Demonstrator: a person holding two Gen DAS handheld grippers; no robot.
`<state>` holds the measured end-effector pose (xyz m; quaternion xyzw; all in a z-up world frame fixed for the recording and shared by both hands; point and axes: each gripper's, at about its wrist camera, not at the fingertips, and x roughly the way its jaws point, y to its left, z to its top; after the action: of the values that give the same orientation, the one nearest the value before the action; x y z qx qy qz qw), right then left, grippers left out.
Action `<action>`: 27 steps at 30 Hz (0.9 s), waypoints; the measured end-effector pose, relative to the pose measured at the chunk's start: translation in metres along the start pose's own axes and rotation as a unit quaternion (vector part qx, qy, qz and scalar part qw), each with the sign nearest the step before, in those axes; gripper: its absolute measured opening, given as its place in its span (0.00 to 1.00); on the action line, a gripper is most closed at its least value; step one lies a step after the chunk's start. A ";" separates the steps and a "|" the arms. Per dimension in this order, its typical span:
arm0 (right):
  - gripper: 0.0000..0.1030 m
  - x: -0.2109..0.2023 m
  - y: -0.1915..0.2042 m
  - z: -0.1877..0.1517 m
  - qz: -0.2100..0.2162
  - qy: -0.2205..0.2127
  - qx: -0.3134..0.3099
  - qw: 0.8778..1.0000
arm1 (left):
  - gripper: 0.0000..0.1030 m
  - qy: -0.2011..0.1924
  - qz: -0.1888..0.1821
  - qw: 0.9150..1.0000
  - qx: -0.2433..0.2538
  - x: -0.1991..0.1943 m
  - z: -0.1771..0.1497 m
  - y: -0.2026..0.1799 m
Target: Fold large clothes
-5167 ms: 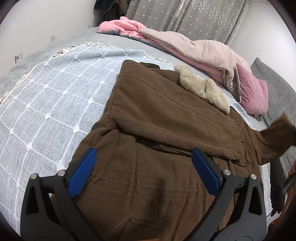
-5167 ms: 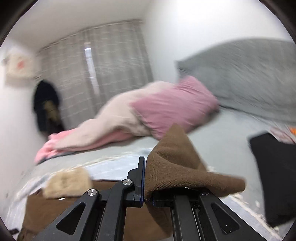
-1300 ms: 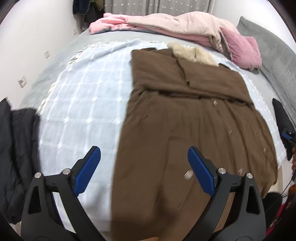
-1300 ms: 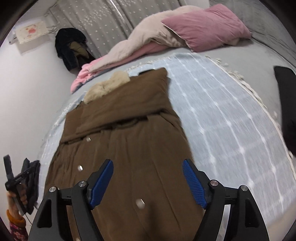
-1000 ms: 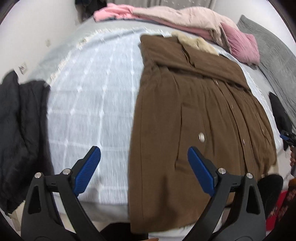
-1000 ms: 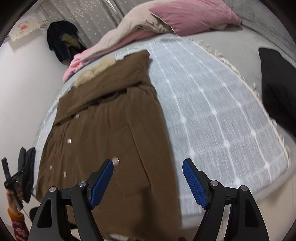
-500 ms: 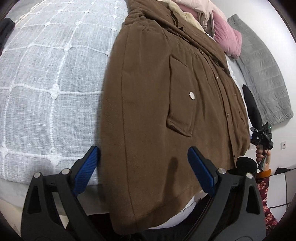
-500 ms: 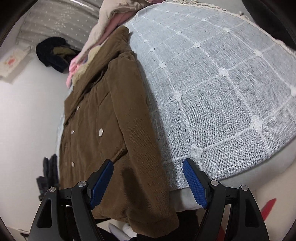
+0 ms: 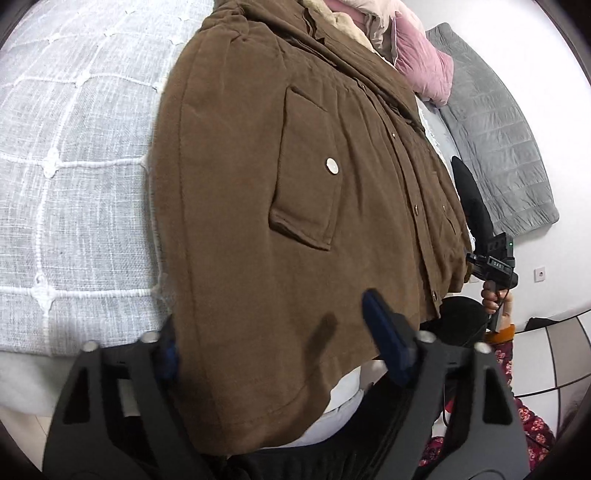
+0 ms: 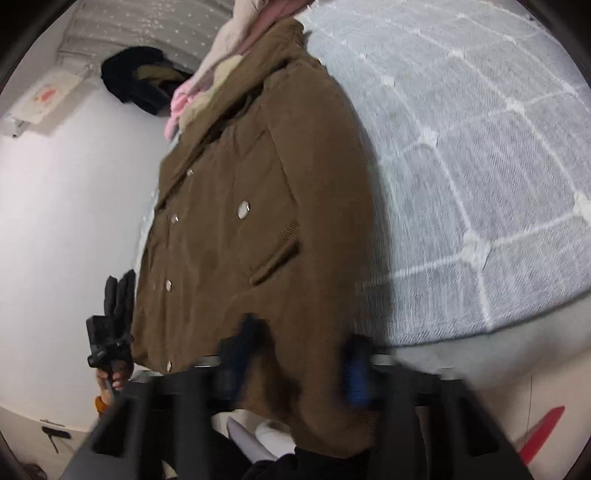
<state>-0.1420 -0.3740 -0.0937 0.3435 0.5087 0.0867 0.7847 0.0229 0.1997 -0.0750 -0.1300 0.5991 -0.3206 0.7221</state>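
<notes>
Left wrist view: left gripper (image 9: 280, 343) has its jaws spread wide, straddling the hem corner of the brown coat (image 9: 295, 192); cloth lies between the blue pads (image 9: 384, 343), not pinched. Right wrist view, motion-blurred: right gripper (image 10: 295, 363) likewise spread, astride the opposite hem corner of the coat (image 10: 258, 221); no clamp visible.

Coat lies front-up on the checked bedspread (image 9: 74, 155), buttons closed, pocket flap (image 9: 306, 206) showing. Hem overhangs the near bed edge.

Orientation: long axis runs from hem at the grippers away to the fur collar (image 9: 343, 26) by the pink bedding (image 9: 424, 62).

Progress, judged: sleeves appear tucked across the chest, so width folds look done. Lengthwise fold, hem toward collar, not yet started; both hem corners still need gripping.
</notes>
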 end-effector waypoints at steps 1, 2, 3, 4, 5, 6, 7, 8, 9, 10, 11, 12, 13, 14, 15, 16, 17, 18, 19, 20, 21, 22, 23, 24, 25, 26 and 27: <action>0.21 -0.002 0.004 -0.001 -0.004 -0.002 -0.008 1.000 | 0.60 0.000 0.003 1.000 -0.003 -0.001 -0.001 0.000; 0.15 -0.004 0.007 -0.002 -0.003 -0.007 -0.010 1.000 | 0.42 -0.002 0.013 1.000 -0.008 -0.001 -0.002 -0.002; 0.14 -0.009 0.013 -0.003 -0.007 -0.021 -0.016 1.000 | 0.33 -0.006 0.027 1.000 -0.015 -0.004 0.000 -0.003; 0.12 -0.012 0.019 -0.004 -0.013 -0.032 -0.025 0.999 | 0.24 -0.010 0.025 0.999 -0.019 -0.007 0.001 -0.002; 0.12 -0.016 0.030 -0.005 -0.018 -0.047 -0.040 0.998 | 0.19 -0.022 0.010 0.999 -0.028 -0.012 0.003 -0.003; 0.11 -0.021 0.041 -0.004 -0.015 -0.063 -0.054 0.996 | 0.17 -0.034 -0.003 0.999 -0.034 -0.017 0.006 -0.006; 0.11 -0.024 0.053 0.000 -0.008 -0.078 -0.065 0.995 | 0.14 -0.046 -0.012 0.998 -0.034 -0.023 0.010 -0.010; 0.11 -0.031 0.063 0.003 -0.002 -0.091 -0.073 0.993 | 0.13 -0.056 -0.017 0.998 -0.033 -0.028 0.013 -0.013; 0.10 -0.036 0.074 0.006 -0.001 -0.104 -0.080 0.991 | 0.12 -0.076 -0.024 0.996 -0.029 -0.036 0.019 -0.021; 0.10 -0.042 0.087 0.011 -0.001 -0.117 -0.089 0.989 | 0.11 -0.091 -0.029 0.995 -0.024 -0.042 0.025 -0.028; 0.10 -0.046 0.095 0.015 -0.001 -0.125 -0.095 0.988 | 0.11 -0.100 -0.031 0.994 -0.021 -0.046 0.028 -0.031; 0.10 -0.050 0.108 0.020 0.001 -0.138 -0.104 0.985 | 0.11 -0.117 -0.037 0.992 -0.016 -0.053 0.035 -0.039; 0.10 -0.053 0.118 0.024 0.000 -0.148 -0.112 0.983 | 0.11 -0.134 -0.042 0.990 -0.012 -0.060 0.043 -0.046; 0.10 -0.057 0.131 0.030 -0.003 -0.162 -0.122 0.979 | 0.10 -0.143 -0.043 0.989 -0.010 -0.063 0.046 -0.049; 0.10 -0.058 0.142 0.036 -0.007 -0.173 -0.128 0.977 | 0.10 -0.161 -0.041 0.986 -0.003 -0.070 0.055 -0.057; 0.10 -0.060 0.151 0.044 -0.010 -0.183 -0.132 0.974 | 0.10 -0.171 -0.039 0.984 0.000 -0.074 0.062 -0.060; 0.09 -0.062 0.157 0.049 -0.010 -0.189 -0.131 0.973 | 0.10 -0.182 -0.038 0.982 0.003 -0.079 0.071 -0.065; 0.09 -0.061 0.166 0.057 -0.010 -0.193 -0.130 0.973 | 0.10 -0.189 -0.037 0.981 0.004 -0.081 0.077 -0.068; 0.09 -0.061 0.171 0.065 -0.012 -0.195 -0.129 0.972 | 0.10 -0.197 -0.035 0.980 0.005 -0.084 0.086 -0.072; 0.09 -0.063 0.173 0.074 -0.016 -0.198 -0.126 0.972 | 0.10 -0.205 -0.031 0.978 0.006 -0.087 0.096 -0.074; 0.09 -0.065 0.173 0.084 -0.018 -0.199 -0.120 0.972 | 0.10 -0.210 -0.028 0.977 0.005 -0.088 0.104 -0.076; 0.09 -0.065 0.175 0.093 -0.019 -0.201 -0.115 0.973 | 0.10 -0.215 -0.027 0.976 0.006 -0.090 0.114 -0.076; 0.09 -0.066 0.178 0.103 -0.021 -0.203 -0.111 0.973 | 0.10 -0.219 -0.025 0.975 0.005 -0.090 0.121 -0.076; 0.09 -0.067 0.179 0.114 -0.025 -0.208 -0.108 0.972 | 0.10 -0.223 -0.024 0.975 0.003 -0.092 0.131 -0.075; 0.09 -0.069 0.178 0.123 -0.026 -0.211 -0.104 0.972 | 0.10 -0.227 -0.023 0.974 0.001 -0.093 0.140 -0.073; 0.09 -0.068 0.179 0.135 -0.026 -0.214 -0.098 0.972 | 0.10 -0.232 -0.023 0.972 -0.001 -0.094 0.145 -0.070; 0.09 -0.069 0.178 0.145 -0.025 -0.216 -0.093 0.972 | 0.10 -0.235 -0.022 0.972 -0.003 -0.094 0.152 -0.068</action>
<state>-0.0120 -0.3395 0.1042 0.2669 0.3253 0.0376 0.9064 0.1386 0.1763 0.0757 -0.2172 0.4108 -0.2949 0.8349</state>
